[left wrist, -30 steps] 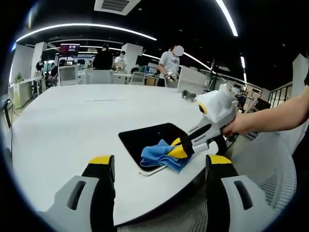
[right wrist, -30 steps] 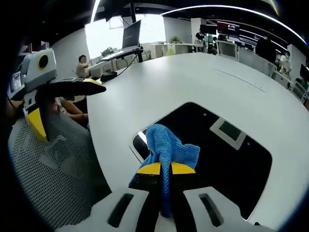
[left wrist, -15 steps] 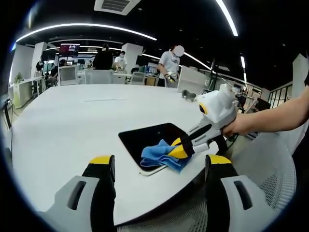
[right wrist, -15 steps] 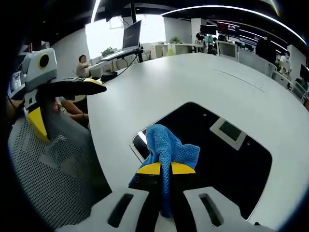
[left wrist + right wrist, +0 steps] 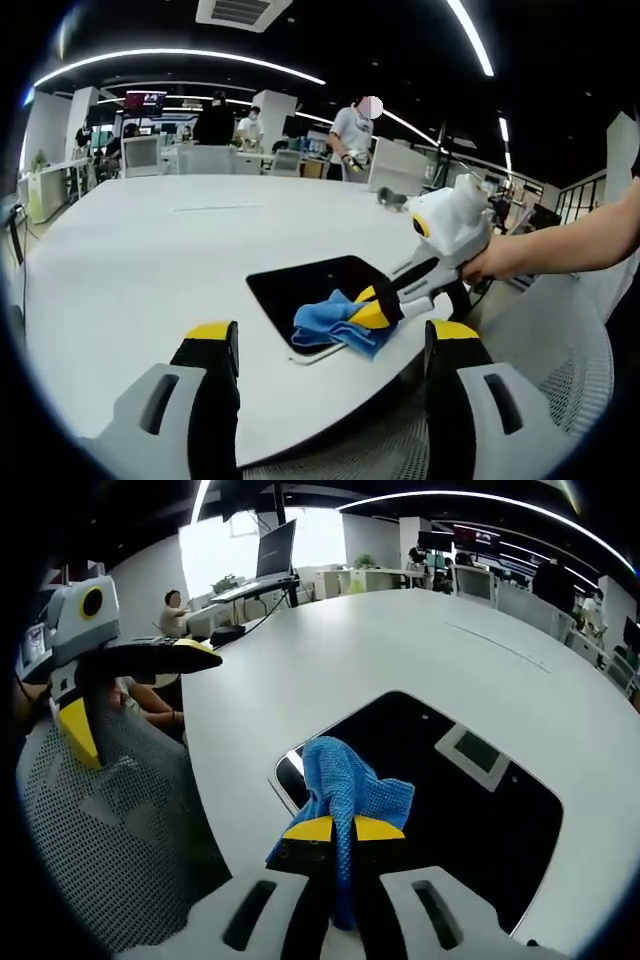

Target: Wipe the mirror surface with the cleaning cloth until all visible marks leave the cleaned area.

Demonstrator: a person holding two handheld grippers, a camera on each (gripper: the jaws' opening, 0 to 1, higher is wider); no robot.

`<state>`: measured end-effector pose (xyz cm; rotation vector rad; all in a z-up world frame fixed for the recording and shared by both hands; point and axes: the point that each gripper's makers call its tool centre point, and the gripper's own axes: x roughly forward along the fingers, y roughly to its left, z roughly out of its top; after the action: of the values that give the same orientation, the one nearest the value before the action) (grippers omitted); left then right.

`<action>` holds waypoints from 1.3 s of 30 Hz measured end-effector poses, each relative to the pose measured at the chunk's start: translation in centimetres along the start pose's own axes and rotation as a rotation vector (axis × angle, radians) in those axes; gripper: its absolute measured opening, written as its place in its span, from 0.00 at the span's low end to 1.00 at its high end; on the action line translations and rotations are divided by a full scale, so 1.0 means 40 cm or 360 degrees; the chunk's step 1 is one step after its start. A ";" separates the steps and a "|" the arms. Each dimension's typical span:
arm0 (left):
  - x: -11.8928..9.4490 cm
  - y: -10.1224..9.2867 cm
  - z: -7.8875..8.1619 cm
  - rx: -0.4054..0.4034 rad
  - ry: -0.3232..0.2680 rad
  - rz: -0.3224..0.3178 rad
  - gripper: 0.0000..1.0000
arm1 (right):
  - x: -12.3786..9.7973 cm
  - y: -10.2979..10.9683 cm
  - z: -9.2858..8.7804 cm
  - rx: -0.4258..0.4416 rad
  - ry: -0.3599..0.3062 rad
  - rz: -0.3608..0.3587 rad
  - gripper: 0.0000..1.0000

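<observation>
- The left gripper (image 5: 330, 345) has its two yellow-tipped jaws spread wide apart, with nothing between them.
- The right gripper (image 5: 344, 829) has its jaws pressed together, pinching a fold of blue cloth (image 5: 345, 780).
- A bare hand (image 5: 490, 262) and forearm grip the right gripper's white body from behind.

This is an open-plan office. A broad white round-edged table (image 5: 150, 250) fills the middle of the left gripper view, with a grey mesh-backed office chair (image 5: 560, 350) at lower right. Behind it, at upper left, stand desks with computer monitors (image 5: 140, 153) and several people. Long curved white ceiling light strips (image 5: 180, 55) and a square ceiling air vent (image 5: 240, 10) run overhead.
</observation>
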<state>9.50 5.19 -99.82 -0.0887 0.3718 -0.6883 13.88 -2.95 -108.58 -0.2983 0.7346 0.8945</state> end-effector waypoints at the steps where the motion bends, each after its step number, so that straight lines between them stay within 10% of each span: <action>1: 0.000 0.000 0.000 0.0000 -0.0001 0.0001 0.73 | 0.000 0.000 0.000 0.0002 -0.0001 0.0001 0.00; 39: 0.000 0.004 0.000 0.0001 -0.0003 0.0011 0.73 | -0.069 -0.062 -0.059 0.0119 -0.0034 -0.0054 0.00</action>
<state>9.60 5.32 -99.84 -0.0875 0.3697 -0.6817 13.67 -7.36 -108.52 -0.2340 0.7397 0.8349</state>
